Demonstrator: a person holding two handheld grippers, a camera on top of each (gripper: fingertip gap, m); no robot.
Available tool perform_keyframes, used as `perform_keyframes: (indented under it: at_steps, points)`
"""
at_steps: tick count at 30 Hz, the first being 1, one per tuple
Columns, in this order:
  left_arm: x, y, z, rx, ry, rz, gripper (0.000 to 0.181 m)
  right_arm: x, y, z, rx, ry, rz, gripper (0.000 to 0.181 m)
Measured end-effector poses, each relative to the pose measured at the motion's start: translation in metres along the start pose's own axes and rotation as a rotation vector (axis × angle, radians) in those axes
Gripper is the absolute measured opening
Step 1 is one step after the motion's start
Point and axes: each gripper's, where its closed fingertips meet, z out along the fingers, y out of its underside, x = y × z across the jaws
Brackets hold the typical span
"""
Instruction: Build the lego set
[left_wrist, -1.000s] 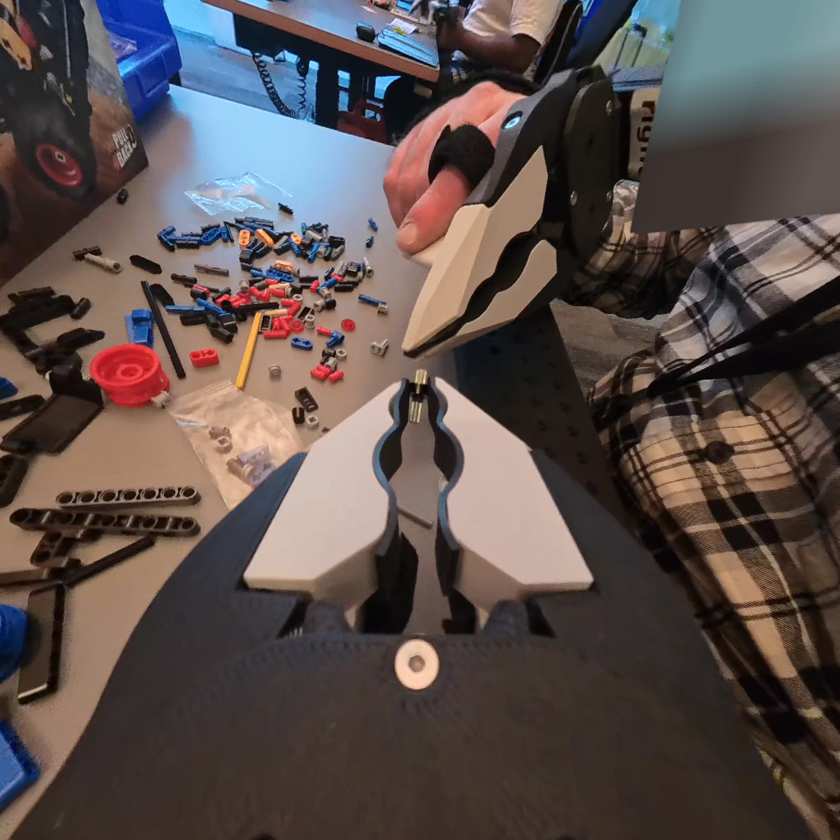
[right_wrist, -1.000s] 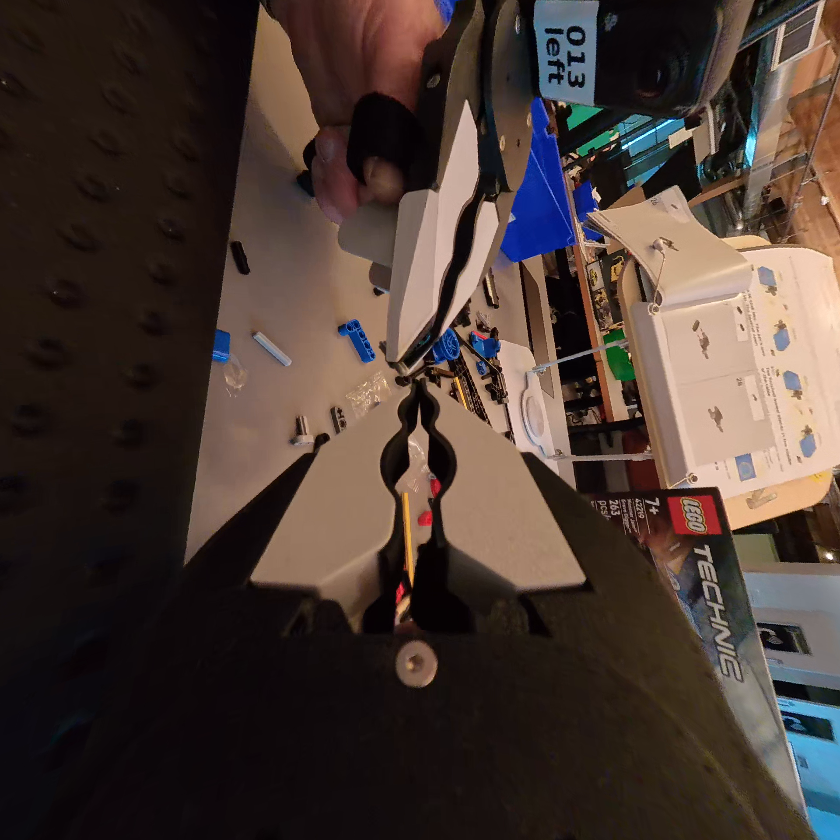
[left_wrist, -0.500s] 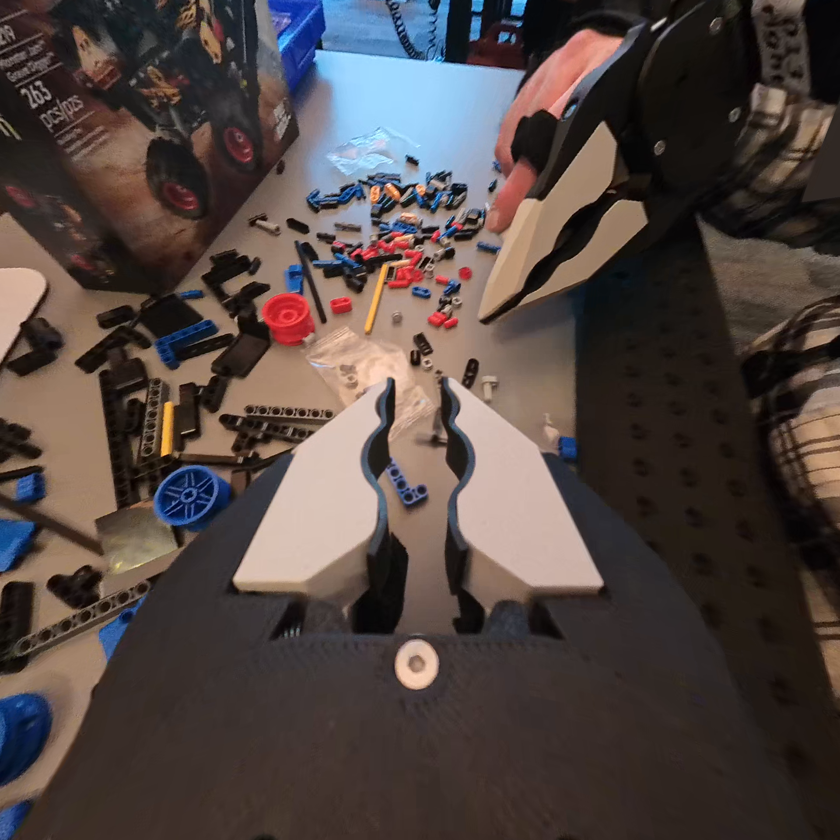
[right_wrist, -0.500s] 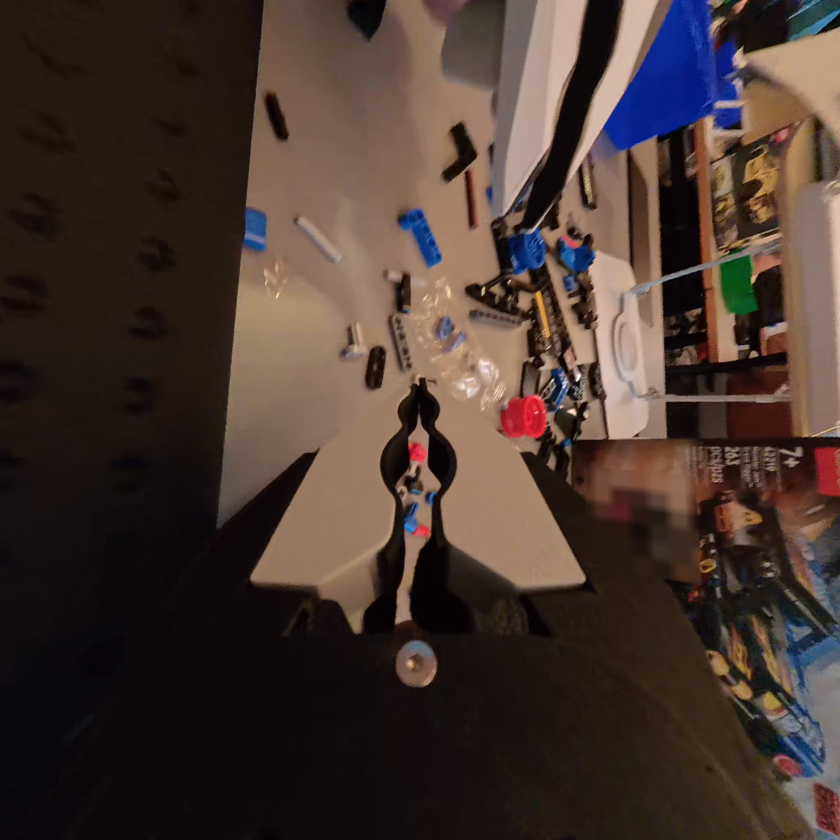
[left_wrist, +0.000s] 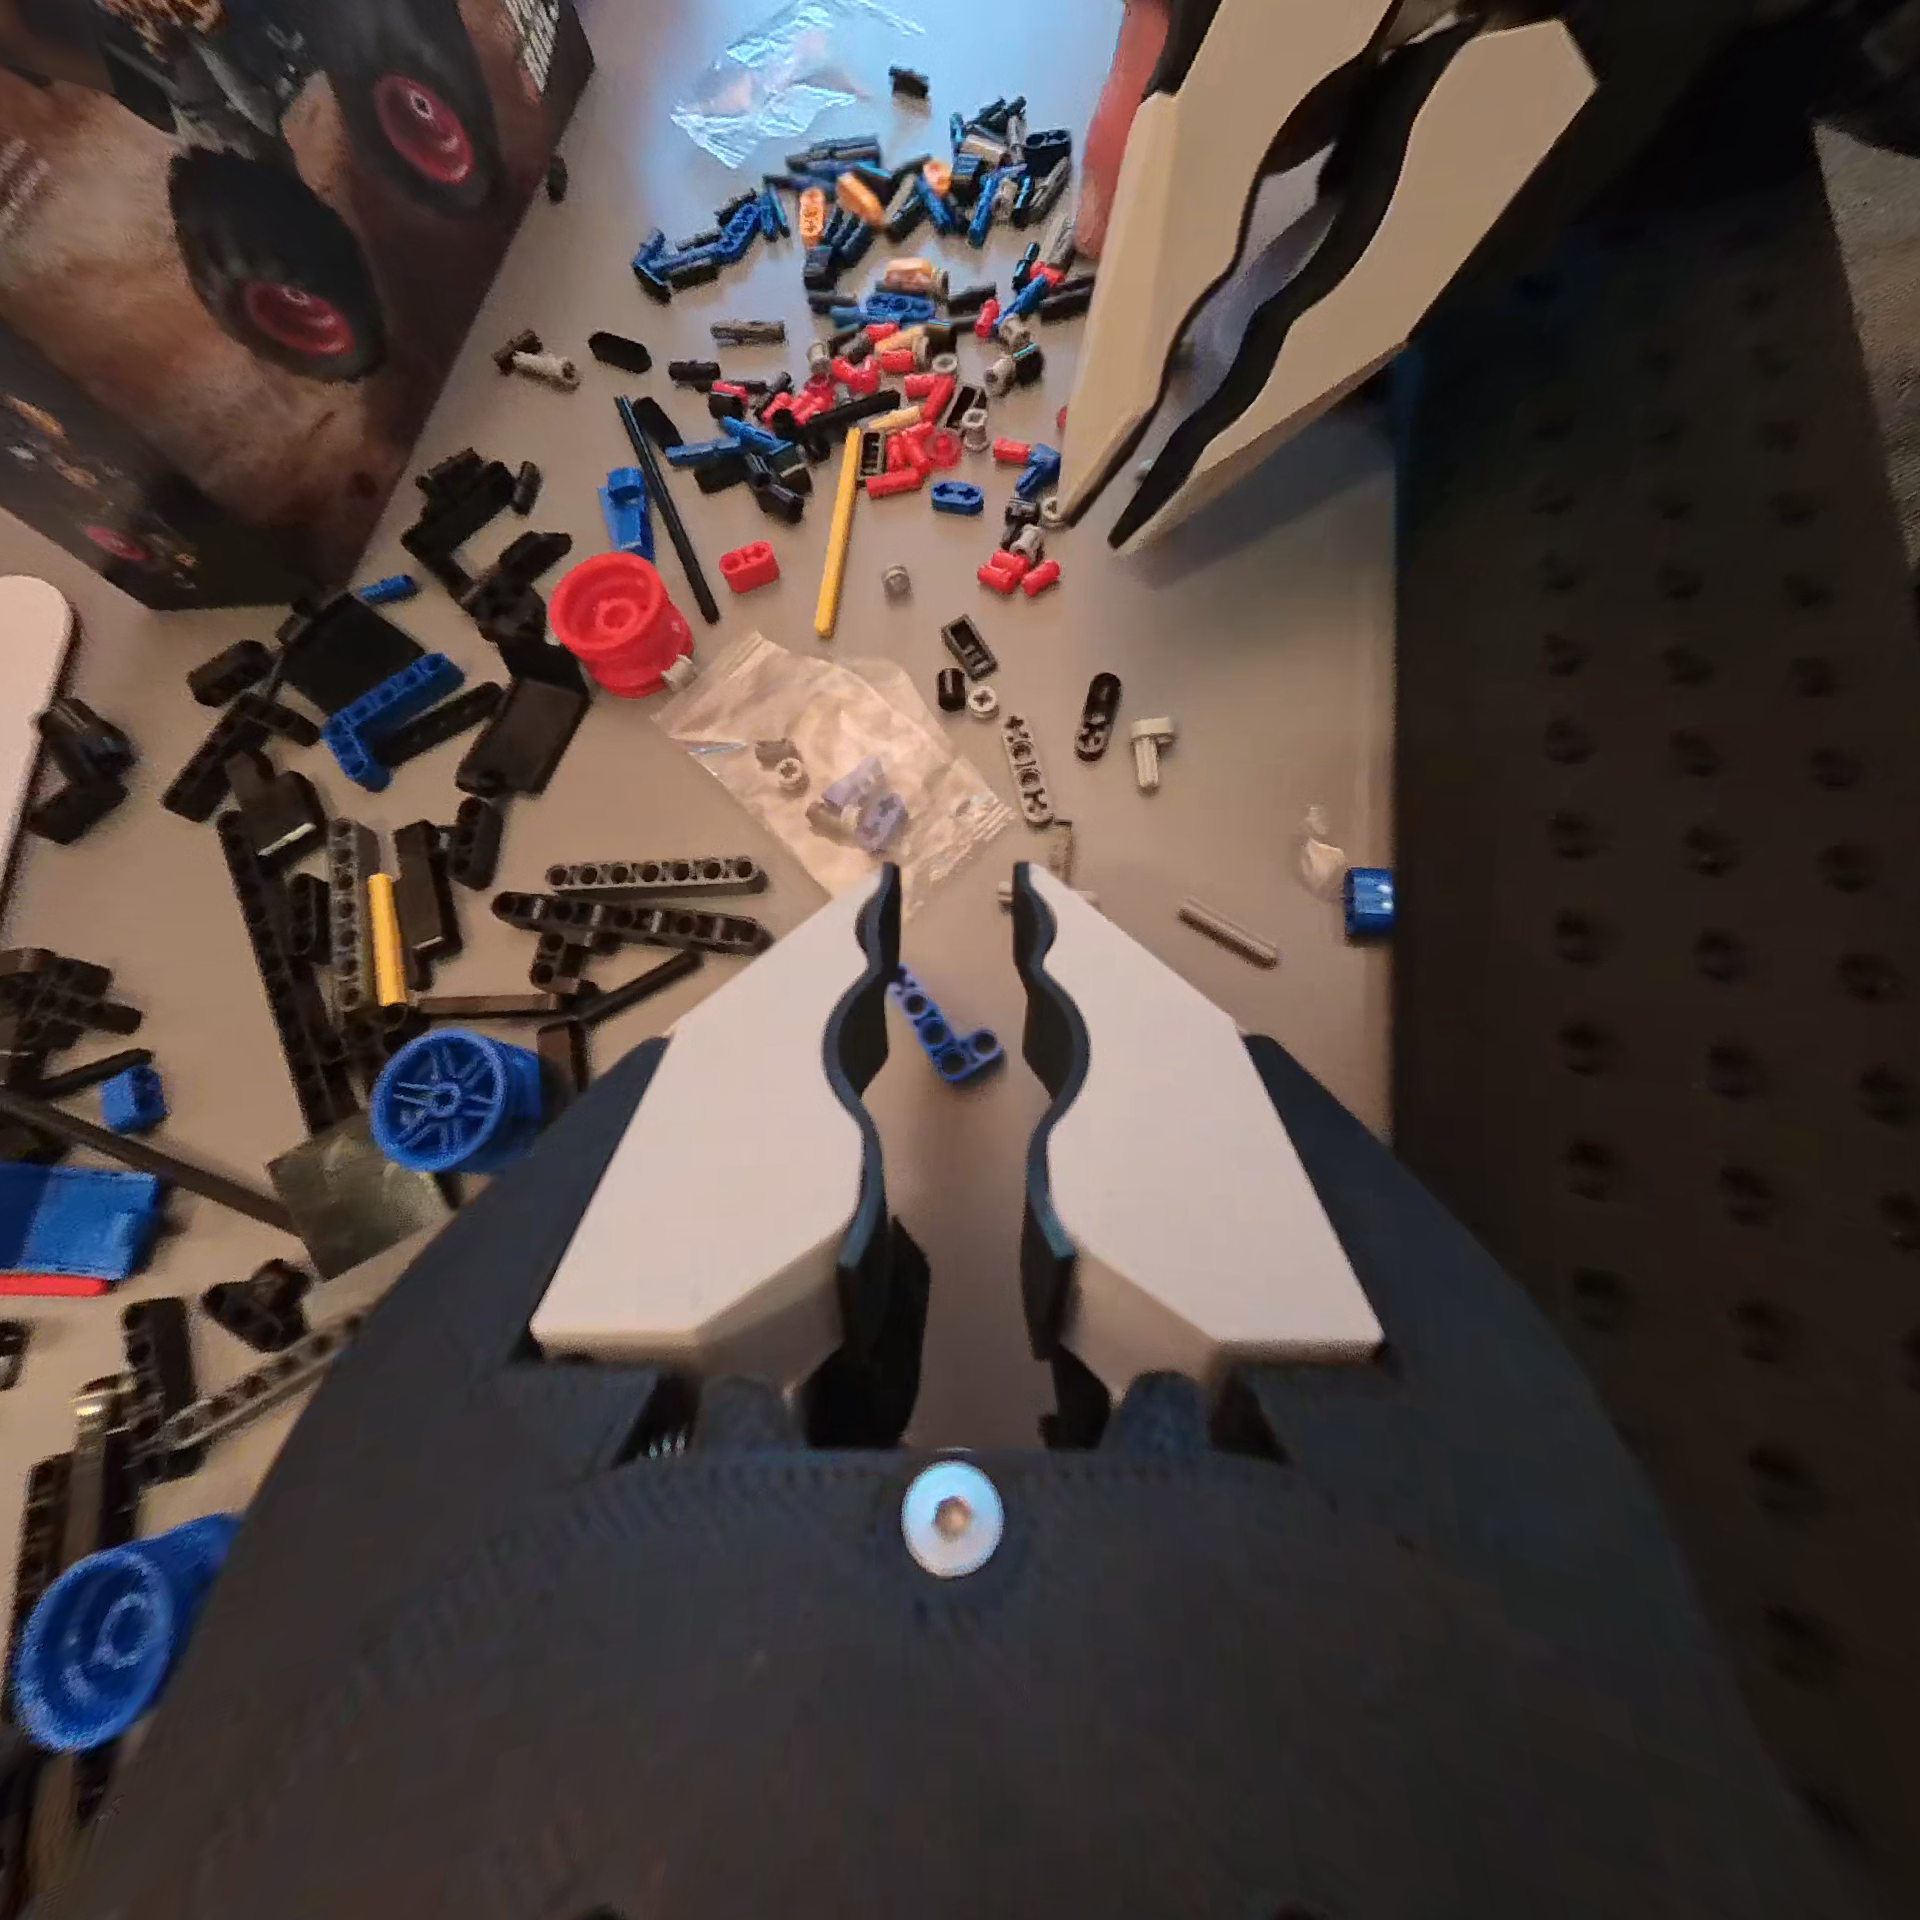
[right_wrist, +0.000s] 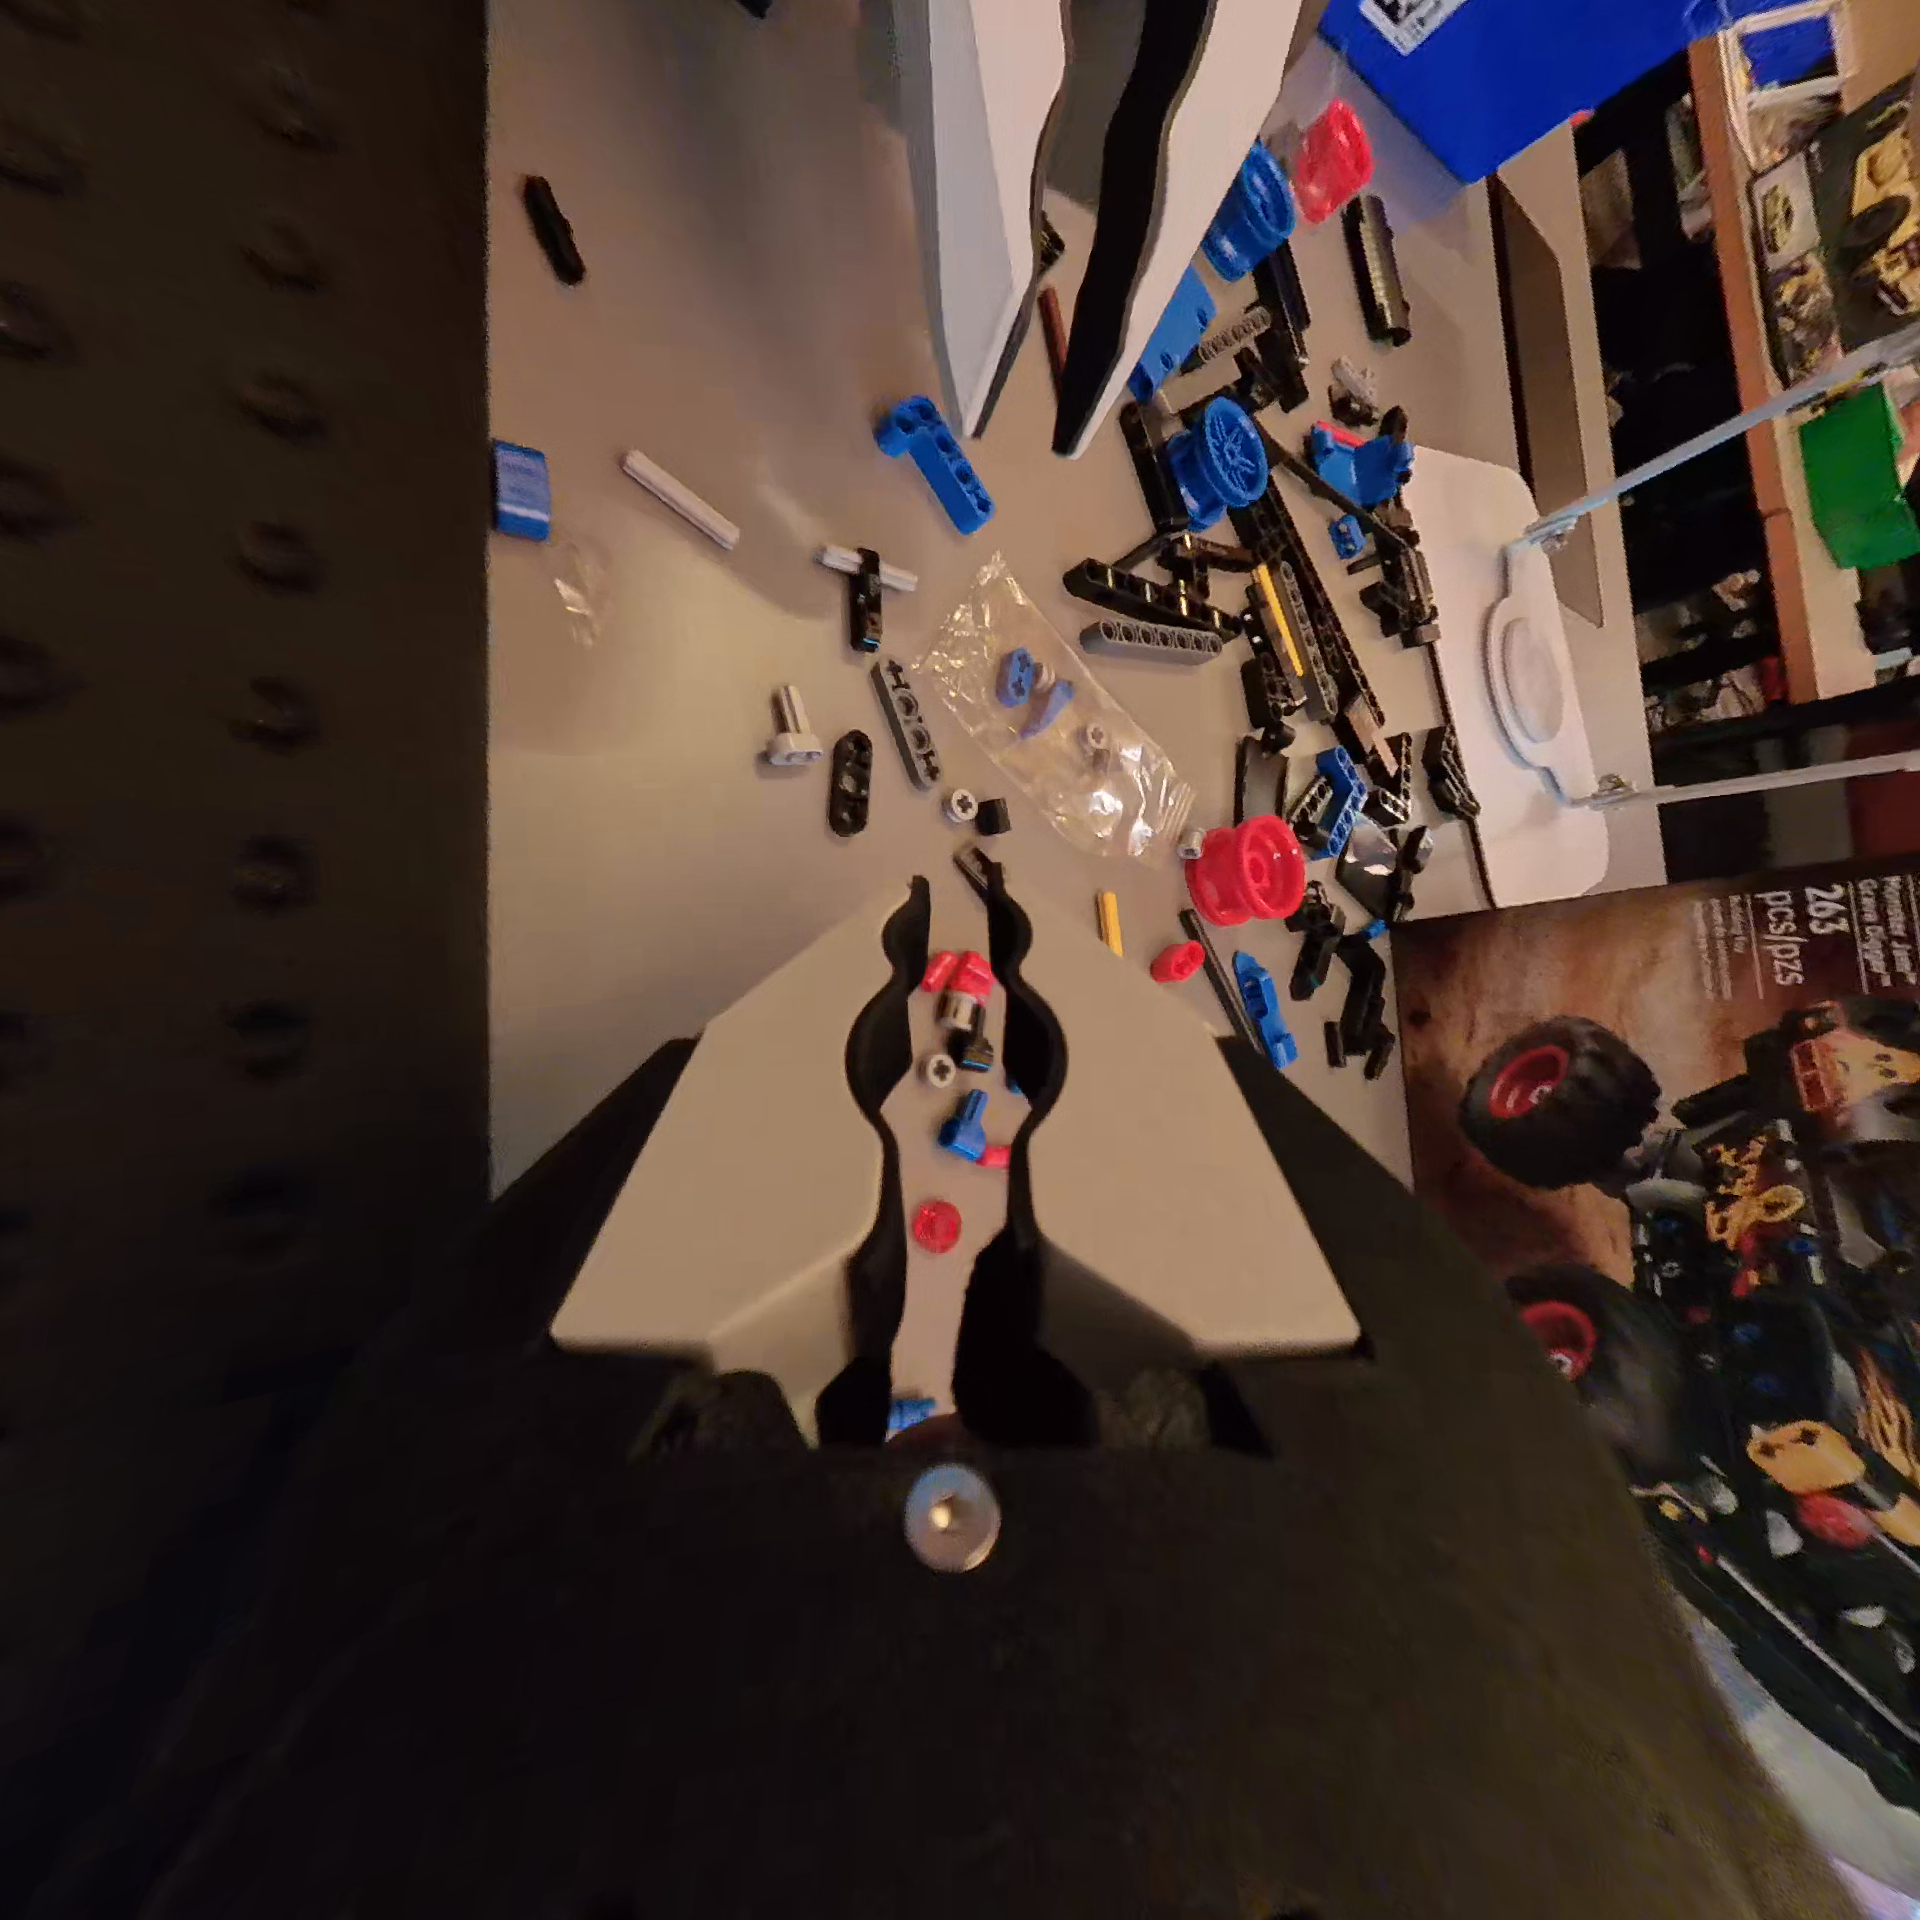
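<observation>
My left gripper (left_wrist: 954, 891) is open and empty, low over the grey table (left_wrist: 1226, 623). A blue L-shaped beam (left_wrist: 940, 1029) lies on the table between its fingers and also shows in the right wrist view (right_wrist: 935, 462). My right gripper (right_wrist: 951, 883) is open by a narrow gap over small red, blue and grey pins (right_wrist: 961, 1029). A small black piece (right_wrist: 975, 862) sits at its right fingertip; I cannot tell whether they touch. Each gripper shows in the other's view: the right gripper (left_wrist: 1096, 525) is at the upper right and the left gripper (right_wrist: 1023, 436) is at the top.
A pile of small pins and connectors (left_wrist: 883, 343), a red wheel hub (left_wrist: 613, 623), a clear bag of parts (left_wrist: 842, 769), blue wheel hubs (left_wrist: 447, 1096) and black beams (left_wrist: 634, 914) are scattered about. The set's box (left_wrist: 260, 260) stands at the left. A black perforated board (left_wrist: 1662, 935) borders the right. Between my right fingertips and the small black piece (right_wrist: 975, 862) there is roughly 4 cm. It turns up in the left wrist view (left_wrist: 971, 664) as well.
My left gripper was shut on a small pin held up to the right gripper; it has opened and dropped low over the blue beam. My right gripper has swung down over the pins and parted slightly.
</observation>
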Motion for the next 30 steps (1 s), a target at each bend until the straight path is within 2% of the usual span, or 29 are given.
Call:
perform_keyframes:
  at_steps: [4,7,10,12,16,18,23,30]
  points:
    - [-0.028,-0.019,-0.008,-0.029,-0.104,0.064,0.019,0.011,-0.001,0.003,0.011,0.037,0.038,0.013]
    - [-0.068,-0.04,-0.009,-0.073,-0.219,0.122,0.021,0.016,-0.002,0.008,0.027,0.076,0.054,0.012]
    - [-0.11,-0.048,0.0,-0.139,-0.265,0.116,0.026,0.017,-0.001,0.008,0.029,0.094,0.047,0.013]
    - [-0.142,-0.048,0.009,-0.201,-0.311,0.171,0.026,0.017,-0.002,0.005,0.05,0.11,0.048,0.012]
    - [-0.178,-0.046,0.038,-0.282,-0.293,0.276,0.029,0.018,0.0,0.001,0.062,0.137,0.032,0.013]
    - [-0.189,-0.047,0.053,-0.274,-0.263,0.296,0.028,0.02,-0.001,-0.001,0.08,0.152,0.026,0.012]
    - [-0.208,-0.036,0.082,-0.249,-0.158,0.195,0.026,0.02,-0.005,-0.002,0.101,0.165,0.002,0.01]
    - [-0.223,-0.032,0.098,-0.221,-0.054,0.143,0.021,0.023,-0.003,-0.002,0.111,0.171,0.025,0.01]
